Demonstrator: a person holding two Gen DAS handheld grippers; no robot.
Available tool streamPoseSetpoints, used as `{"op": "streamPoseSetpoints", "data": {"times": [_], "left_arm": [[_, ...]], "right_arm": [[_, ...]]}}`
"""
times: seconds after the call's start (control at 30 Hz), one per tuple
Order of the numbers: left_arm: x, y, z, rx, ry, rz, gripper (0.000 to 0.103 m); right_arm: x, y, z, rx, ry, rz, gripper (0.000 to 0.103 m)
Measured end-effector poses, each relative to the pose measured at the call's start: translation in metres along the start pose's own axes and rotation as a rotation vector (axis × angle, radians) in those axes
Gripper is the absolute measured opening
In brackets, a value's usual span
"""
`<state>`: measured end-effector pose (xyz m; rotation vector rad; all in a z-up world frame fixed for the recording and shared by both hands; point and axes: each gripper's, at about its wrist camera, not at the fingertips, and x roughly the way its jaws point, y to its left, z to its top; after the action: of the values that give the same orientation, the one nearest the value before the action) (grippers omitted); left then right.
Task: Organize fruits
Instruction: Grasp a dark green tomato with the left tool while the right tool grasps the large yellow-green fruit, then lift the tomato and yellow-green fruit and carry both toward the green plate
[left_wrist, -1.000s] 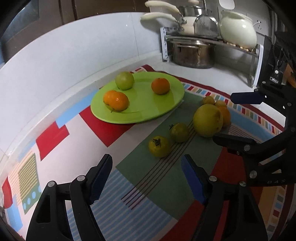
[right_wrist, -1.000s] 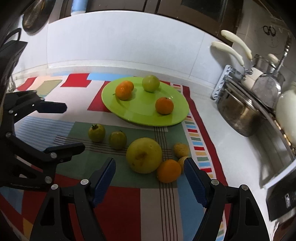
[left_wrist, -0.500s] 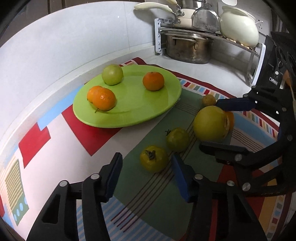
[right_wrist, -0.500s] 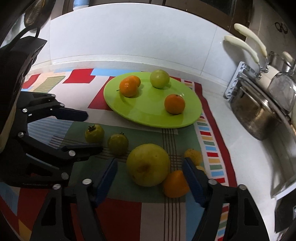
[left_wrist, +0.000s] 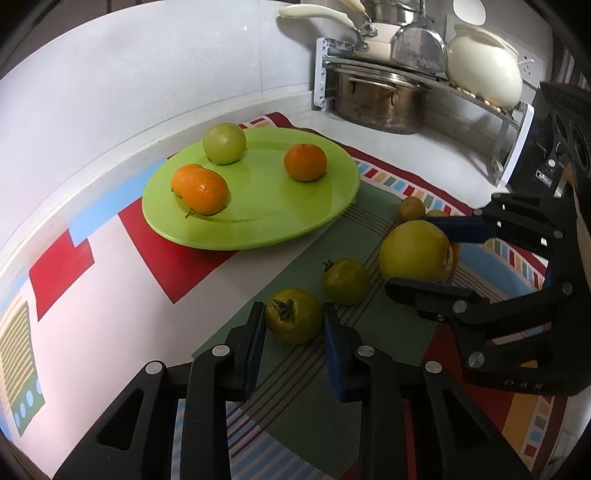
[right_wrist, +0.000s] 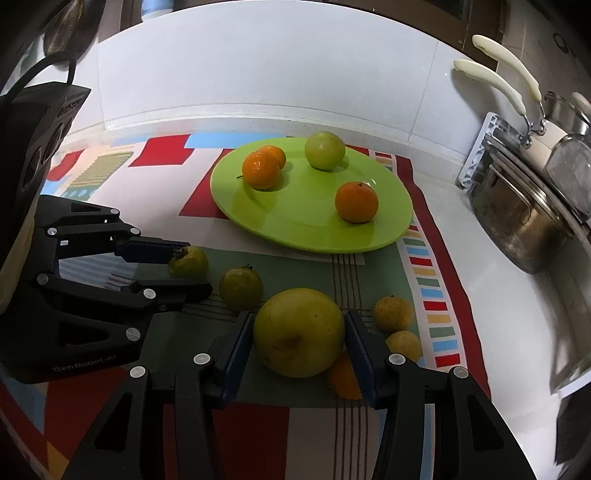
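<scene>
Since a second ago, both pairs of jaws drawn inward from wide open, each now flanking a fruit. Left gripper (left_wrist: 293, 328) closed on a small green persimmon (left_wrist: 293, 315) with a dry calyx on top, blue pads (left_wrist: 334, 354) pressing both of its sides, fruit resting on the patterned mat (left_wrist: 110, 280). Just ahead and right of that fruit, a second small green persimmon (left_wrist: 346, 280), untouched. Right gripper (right_wrist: 299, 350) closing around a large yellow-green pomelo (right_wrist: 299, 332), pads touching or almost touching its flanks; cannot tell for sure whether pressing yet. Tucked behind the right finger, partly hidden, an orange (right_wrist: 343, 376) lying against the pomelo. Just right of that finger, two small yellowish fruits (right_wrist: 393, 314), one beyond the other. Farther ahead of both tools, a lime-green plate (left_wrist: 325, 218) on the mat, holding two oranges (left_wrist: 203, 190) touching each other at its left, one green apple (left_wrist: 224, 143) at the far rim, and a lone orange (left_wrist: 305, 162) toward the right. Seen from the left camera, right gripper off to the right with the pomelo between its fingers; seen from the right camera, left gripper off to the left, fingers on the persimmon. Beyond the plate, a white tiled wall; far right, a rack (left_wrist: 406, 62) with a steel pot (left_wrist: 380, 98) beneath and cream-coloured cookware above.
</scene>
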<state>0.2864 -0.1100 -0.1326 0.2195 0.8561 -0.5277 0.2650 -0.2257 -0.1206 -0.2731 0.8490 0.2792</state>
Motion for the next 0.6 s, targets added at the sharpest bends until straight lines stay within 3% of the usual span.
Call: {"op": "streamPoseSetpoints", "data": {"times": [0.6], "left_arm": [[-0.062,0.005,-0.004,-0.061,-0.091,0.064,0.030]], "right_arm": [[-0.050,0.011,0.008,0.040,-0.106,-0.043,0.051]]}}
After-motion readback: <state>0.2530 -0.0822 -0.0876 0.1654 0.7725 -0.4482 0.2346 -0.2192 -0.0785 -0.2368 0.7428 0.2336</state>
